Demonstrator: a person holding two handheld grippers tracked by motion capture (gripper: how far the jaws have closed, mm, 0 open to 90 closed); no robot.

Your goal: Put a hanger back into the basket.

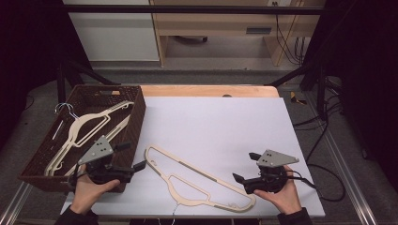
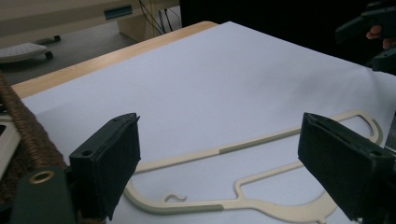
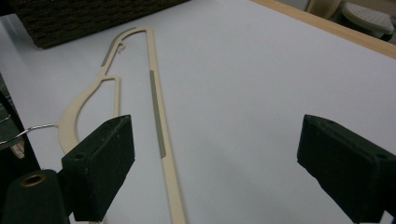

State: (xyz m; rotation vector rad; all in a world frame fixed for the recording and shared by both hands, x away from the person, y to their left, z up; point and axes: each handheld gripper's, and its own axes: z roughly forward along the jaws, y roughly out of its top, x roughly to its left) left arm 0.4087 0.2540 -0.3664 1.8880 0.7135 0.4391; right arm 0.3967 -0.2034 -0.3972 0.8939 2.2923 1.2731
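Hanger on the surface: a cream hanger is lying flat on the white surface, between the two hand-held grippers, its wire hook pointing toward the near edge.
Left hand-held gripper: it is hovering at the basket's near right corner, jaws standing wide apart and gripping nothing; the hanger is lying just ahead of it.
Right hand-held gripper: jaws are gaping apart, empty, just beside the hanger's right end.
Basket: the dark wicker basket is sitting on the left, holding two more cream hangers.
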